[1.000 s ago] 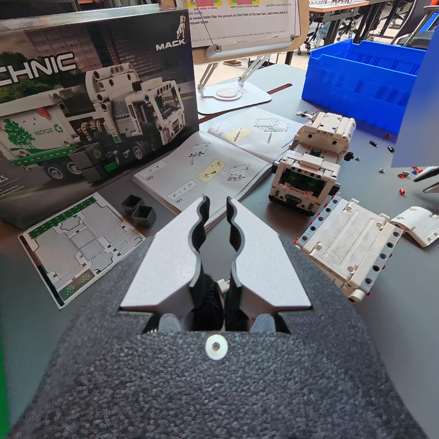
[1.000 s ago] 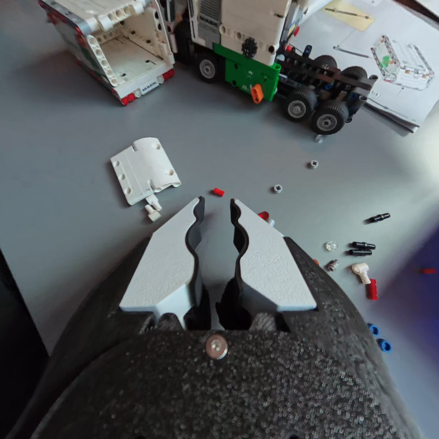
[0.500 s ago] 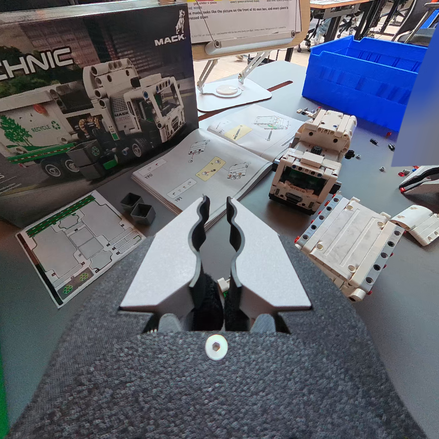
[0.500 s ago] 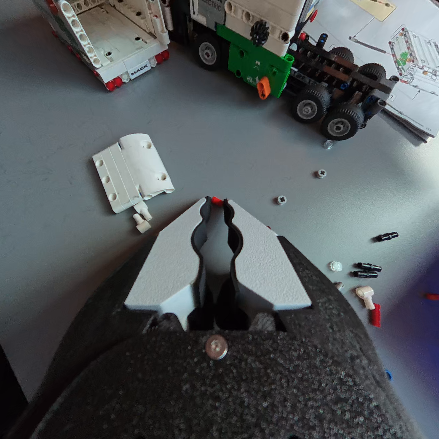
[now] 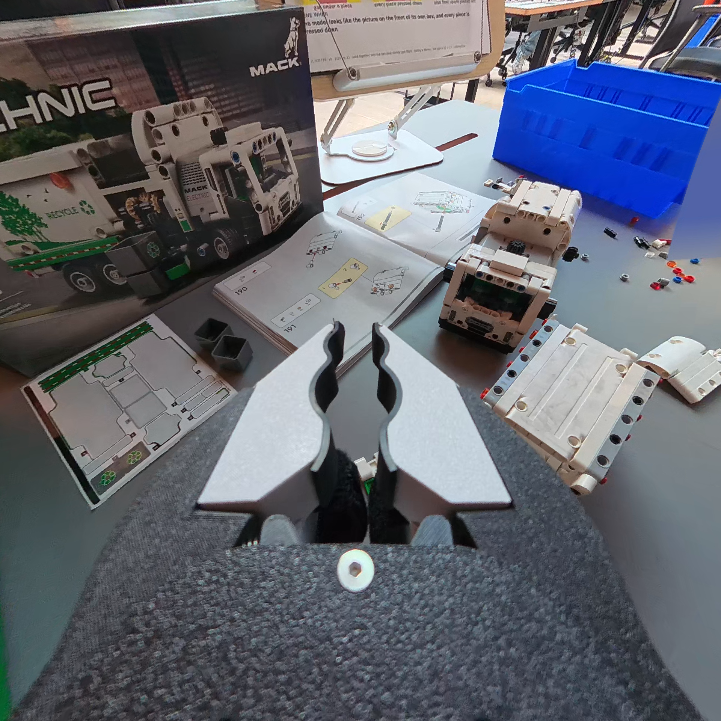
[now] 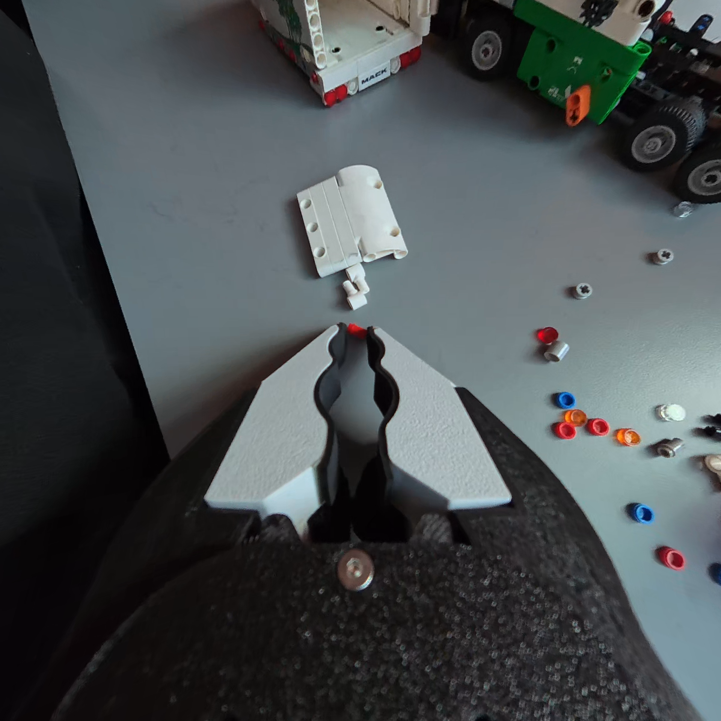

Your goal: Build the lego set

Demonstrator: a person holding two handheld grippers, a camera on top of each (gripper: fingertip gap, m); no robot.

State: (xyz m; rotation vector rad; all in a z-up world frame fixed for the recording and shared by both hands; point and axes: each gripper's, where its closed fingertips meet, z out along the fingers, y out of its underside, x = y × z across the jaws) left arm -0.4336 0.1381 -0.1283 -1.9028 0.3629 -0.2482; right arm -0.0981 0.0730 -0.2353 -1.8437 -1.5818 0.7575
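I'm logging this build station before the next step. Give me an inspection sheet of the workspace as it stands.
Surface: grey table, flat, mostly bare near its edge.
Job's things: truck chassis with green block; white box body; white curved panel; open instruction booklet; sticker sheet.
Clutter: loose small studs and pins, red, blue, orange and grey; two grey bins.
Grippers: right hand-held gripper closed on a small red piece; left hand-held gripper open, empty at the tips.
Cables: nothing seen.
Surroundings: set box, blue tray, document stand.
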